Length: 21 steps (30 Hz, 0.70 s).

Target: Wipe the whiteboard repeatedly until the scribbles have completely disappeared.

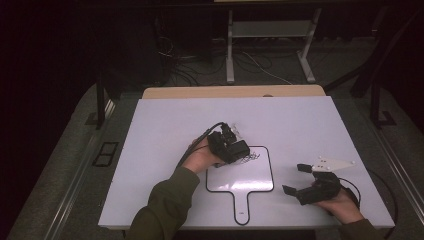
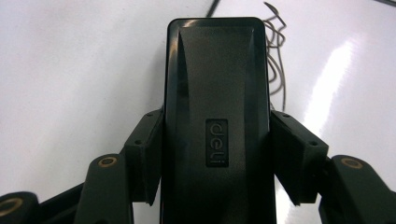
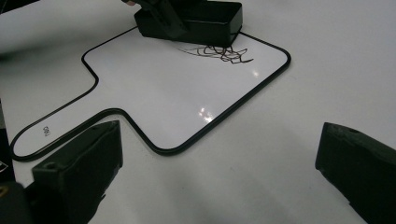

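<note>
High view, and the picture is clear enough: the left tongs [image 1: 235, 148] sit just left of centre frame, clamped around a black eraser block [image 1: 234, 149], which is pressed down at the upper left corner of the paddle-shaped whiteboard [image 1: 260, 177] lying on the white tabletop [image 1: 300, 125]. In the left gripper view the eraser [image 2: 215, 121] runs straight up the middle, a jaw tight against each flank, and dark scribble [image 2: 275, 51] peeks out at its upper right edge. From the right gripper view, that scribble [image 3: 219, 51] lies at the top centre of the frame, spilling out from under the eraser [image 3: 201, 21] — so plenty of ink is there to be seen, and my read is that the wiping is at its early stage at best, with most of the marks left to clear. The rest of the board looks clean. The right tongs [image 1: 303, 178], lower right of the high view, rest on the tabletop with jaws spread wide and nothing between them, well apart from the board's handle [image 1: 241, 207].
</note>
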Available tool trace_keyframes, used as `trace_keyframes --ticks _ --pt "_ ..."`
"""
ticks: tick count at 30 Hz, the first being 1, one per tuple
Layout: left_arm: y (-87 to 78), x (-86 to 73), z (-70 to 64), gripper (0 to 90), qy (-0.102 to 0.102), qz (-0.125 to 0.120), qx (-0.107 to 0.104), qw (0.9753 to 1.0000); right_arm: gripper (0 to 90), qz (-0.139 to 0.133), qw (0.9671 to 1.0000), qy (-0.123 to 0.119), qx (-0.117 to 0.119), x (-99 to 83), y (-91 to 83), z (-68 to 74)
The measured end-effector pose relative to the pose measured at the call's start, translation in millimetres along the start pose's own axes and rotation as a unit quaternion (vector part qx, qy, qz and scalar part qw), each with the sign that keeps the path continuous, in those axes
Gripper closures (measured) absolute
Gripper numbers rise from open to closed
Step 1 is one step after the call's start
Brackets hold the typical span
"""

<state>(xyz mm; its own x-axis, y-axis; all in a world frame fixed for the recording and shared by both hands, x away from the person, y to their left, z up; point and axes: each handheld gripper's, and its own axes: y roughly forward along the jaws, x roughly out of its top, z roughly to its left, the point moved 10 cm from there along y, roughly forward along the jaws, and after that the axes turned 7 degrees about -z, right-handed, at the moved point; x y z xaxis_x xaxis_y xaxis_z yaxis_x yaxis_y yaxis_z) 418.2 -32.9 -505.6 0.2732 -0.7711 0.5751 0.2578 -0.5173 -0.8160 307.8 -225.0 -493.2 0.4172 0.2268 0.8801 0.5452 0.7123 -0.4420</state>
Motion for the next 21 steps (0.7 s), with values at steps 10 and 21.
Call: trace_keyframes --ticks 10,21 --pt "2.9 6.3 -16.5 38.9 0.025 0.005 -0.012 0.9996 0.0 0.001 1.0 0.0 0.001 -0.3 0.5 0.5" --pt "8.9 13.3 2.8 38.9 0.015 0.005 0.006 0.9999 0.0 -0.001 1.0 0.001 0.001 0.2 -0.5 -0.1"
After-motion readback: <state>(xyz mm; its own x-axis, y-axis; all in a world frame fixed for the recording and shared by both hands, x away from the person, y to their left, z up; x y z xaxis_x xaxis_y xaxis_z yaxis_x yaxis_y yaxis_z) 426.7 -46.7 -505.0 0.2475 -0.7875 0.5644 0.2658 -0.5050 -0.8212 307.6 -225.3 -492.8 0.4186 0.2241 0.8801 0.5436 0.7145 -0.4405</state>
